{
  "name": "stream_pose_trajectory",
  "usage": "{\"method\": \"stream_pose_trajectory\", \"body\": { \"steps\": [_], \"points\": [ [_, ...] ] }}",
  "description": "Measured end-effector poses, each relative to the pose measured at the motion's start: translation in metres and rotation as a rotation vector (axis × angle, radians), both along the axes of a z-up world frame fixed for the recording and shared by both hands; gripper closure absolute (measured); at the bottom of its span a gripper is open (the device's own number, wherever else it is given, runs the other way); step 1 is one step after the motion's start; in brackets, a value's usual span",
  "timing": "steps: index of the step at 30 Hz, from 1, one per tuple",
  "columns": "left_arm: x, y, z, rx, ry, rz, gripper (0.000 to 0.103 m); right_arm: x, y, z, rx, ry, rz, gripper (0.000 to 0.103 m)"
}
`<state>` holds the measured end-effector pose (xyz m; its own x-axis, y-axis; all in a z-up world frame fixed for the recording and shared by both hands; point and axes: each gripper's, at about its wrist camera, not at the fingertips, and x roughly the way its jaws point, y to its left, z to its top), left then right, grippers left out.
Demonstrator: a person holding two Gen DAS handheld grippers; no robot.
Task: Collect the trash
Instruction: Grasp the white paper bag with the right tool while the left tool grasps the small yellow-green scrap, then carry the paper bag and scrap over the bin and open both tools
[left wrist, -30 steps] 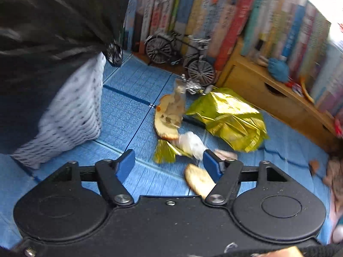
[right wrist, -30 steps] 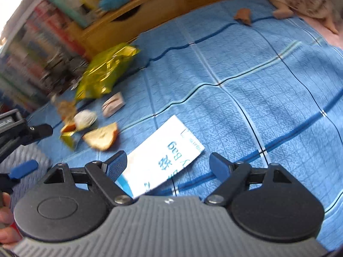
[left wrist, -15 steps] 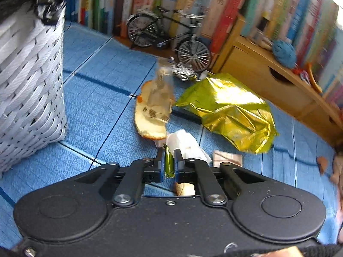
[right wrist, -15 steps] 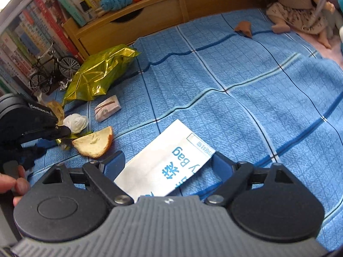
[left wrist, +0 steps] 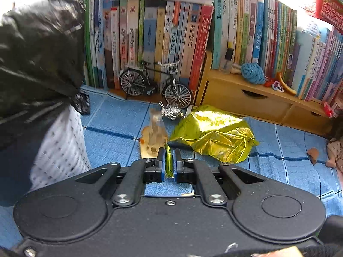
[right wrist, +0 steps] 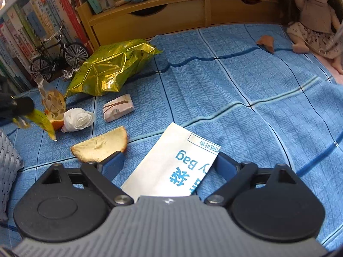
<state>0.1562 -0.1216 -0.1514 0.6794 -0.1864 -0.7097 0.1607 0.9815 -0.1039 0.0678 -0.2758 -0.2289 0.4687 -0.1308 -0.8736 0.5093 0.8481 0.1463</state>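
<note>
My left gripper pinches a small green wrapper, lifted off the blue cloth. At its ten o'clock stands the white basket with a black liner. My right gripper is spread wide over a white paper bag.

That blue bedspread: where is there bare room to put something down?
The bedspread is bare between the gold foil bag, the white paper bag and the doll. It is crowded near the orange peel, tissue and small wrapped packet.
</note>
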Motion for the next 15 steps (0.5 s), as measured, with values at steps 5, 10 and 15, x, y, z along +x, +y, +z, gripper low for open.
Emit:
{"method": "stream_pose_trajectory", "body": {
  "steps": [5, 10, 15],
  "points": [
    [-0.008, 0.005, 0.012, 0.018, -0.024, 0.004, 0.097, 0.001, 0.003, 0.007, -0.015, 0.004, 0.029, 0.04],
    [-0.02, 0.014, 0.029, 0.009, -0.052, 0.016, 0.097, -0.005, 0.003, 0.021, 0.004, -0.014, 0.052, 0.061],
    [-0.038, 0.02, 0.056, -0.006, -0.083, 0.011, 0.097, -0.017, 0.002, 0.045, -0.003, -0.062, 0.062, 0.066]
  ]
}}
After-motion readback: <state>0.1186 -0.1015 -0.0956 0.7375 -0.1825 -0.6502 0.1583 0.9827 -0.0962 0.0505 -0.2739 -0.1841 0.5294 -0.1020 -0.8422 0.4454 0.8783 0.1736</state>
